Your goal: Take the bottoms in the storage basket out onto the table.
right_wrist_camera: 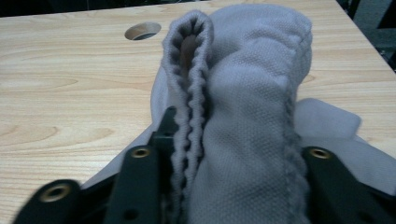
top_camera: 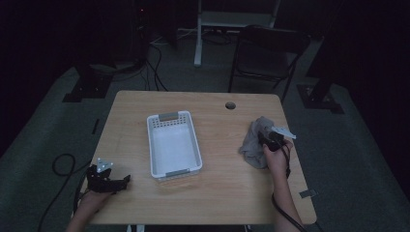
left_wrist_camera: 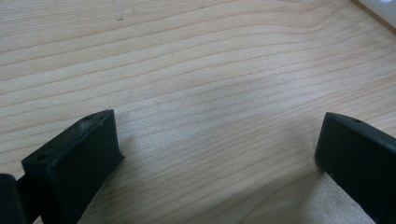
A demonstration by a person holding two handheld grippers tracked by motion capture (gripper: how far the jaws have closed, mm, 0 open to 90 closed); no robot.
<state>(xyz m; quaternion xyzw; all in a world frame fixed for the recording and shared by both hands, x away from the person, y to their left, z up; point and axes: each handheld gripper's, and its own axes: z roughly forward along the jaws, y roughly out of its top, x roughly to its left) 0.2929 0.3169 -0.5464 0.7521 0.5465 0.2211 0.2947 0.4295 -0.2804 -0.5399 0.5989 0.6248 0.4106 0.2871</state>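
A crumpled grey cloth (top_camera: 254, 140) lies on the right side of the wooden table (top_camera: 217, 193). My right gripper (top_camera: 269, 137) is shut on a bunched fold of it; in the right gripper view the grey cloth (right_wrist_camera: 243, 116) rises between the two black jaws, its hemmed edge standing upright. A white plastic basket (top_camera: 173, 144) sits in the middle of the table with nothing in it. My left gripper (top_camera: 120, 182) rests at the table's front left corner, open; in the left gripper view my left gripper (left_wrist_camera: 219, 140) has bare wood between its jaws.
A round cable hole (top_camera: 230, 105) is in the table's far right part, also the cable hole (right_wrist_camera: 143, 31) beyond the cloth. A dark folding chair (top_camera: 266, 53) stands behind the table. Cables (top_camera: 60, 166) run over the floor at left.
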